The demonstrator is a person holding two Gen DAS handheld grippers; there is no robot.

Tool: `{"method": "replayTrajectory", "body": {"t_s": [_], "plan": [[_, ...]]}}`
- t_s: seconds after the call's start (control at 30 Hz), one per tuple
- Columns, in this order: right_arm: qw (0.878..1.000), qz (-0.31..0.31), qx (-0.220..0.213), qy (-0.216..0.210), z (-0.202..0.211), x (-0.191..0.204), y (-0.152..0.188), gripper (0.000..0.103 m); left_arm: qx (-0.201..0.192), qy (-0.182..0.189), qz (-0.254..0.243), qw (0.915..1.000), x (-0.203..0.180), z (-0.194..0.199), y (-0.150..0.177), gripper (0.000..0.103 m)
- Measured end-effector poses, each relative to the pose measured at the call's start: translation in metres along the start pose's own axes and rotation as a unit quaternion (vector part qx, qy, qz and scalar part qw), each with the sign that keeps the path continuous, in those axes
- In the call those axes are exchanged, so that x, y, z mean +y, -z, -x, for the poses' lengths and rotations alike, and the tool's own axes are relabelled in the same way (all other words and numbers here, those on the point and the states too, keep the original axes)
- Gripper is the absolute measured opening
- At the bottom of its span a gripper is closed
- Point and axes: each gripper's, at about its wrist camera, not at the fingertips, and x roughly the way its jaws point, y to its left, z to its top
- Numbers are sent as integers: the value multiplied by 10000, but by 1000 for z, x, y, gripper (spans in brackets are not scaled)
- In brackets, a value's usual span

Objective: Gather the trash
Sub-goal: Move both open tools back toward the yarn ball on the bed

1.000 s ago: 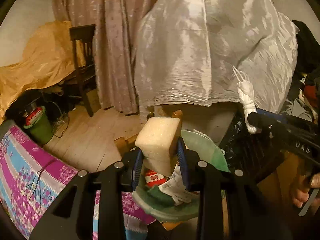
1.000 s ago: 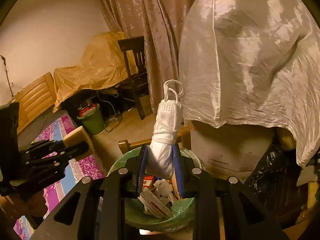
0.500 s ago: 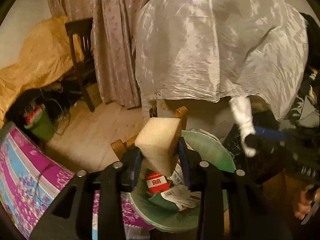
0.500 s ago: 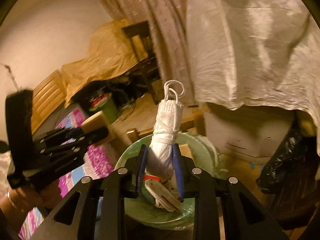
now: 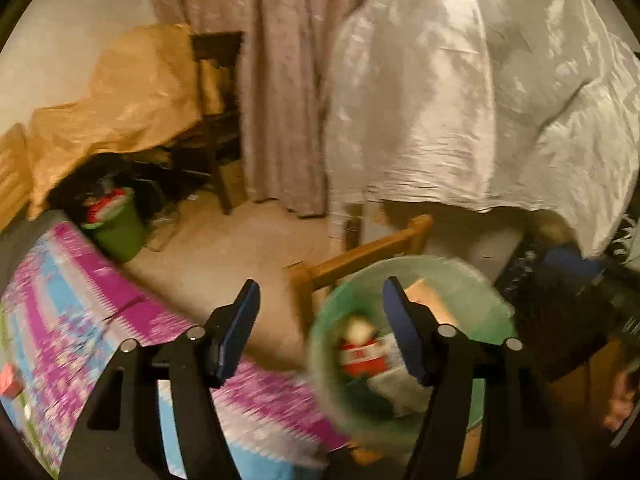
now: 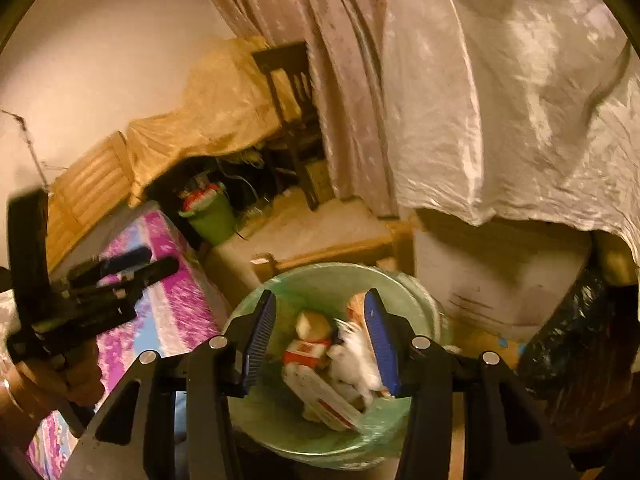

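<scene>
A green-lined trash bin (image 6: 404, 292) stands below my right gripper (image 6: 320, 340), which is open and empty above it. Inside lie the yellow sponge block (image 6: 314, 324), the white tied bundle (image 6: 354, 360), a red-and-white carton (image 6: 306, 350) and paper scraps. In the left wrist view the bin (image 5: 476, 280) sits to the lower right, blurred. My left gripper (image 5: 320, 332) is open and empty, over the bin's left edge and the floor. It also shows at the left of the right wrist view (image 6: 116, 276).
A bed with a pink and blue patterned cover (image 5: 60, 320) lies to the left. A wooden chair frame (image 5: 360, 256) stands behind the bin. A white draped sheet (image 5: 480, 92), a curtain, a dark chair (image 5: 218, 92), a small green bucket (image 5: 118, 224) and a black bag (image 6: 572, 336) surround it.
Both grippers opened. The sponge block left my left gripper and the white bundle left my right gripper; both now lie in the bin. The left gripper swung left.
</scene>
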Motion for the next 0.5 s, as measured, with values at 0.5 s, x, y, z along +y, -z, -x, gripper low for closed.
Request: {"method": "replayTrajectory", "body": {"t_s": [0.5], "plan": [[9251, 1039, 1944, -3091, -76, 245, 163, 56, 1217, -2989, 2276, 9187, 296, 81, 207, 77]]}}
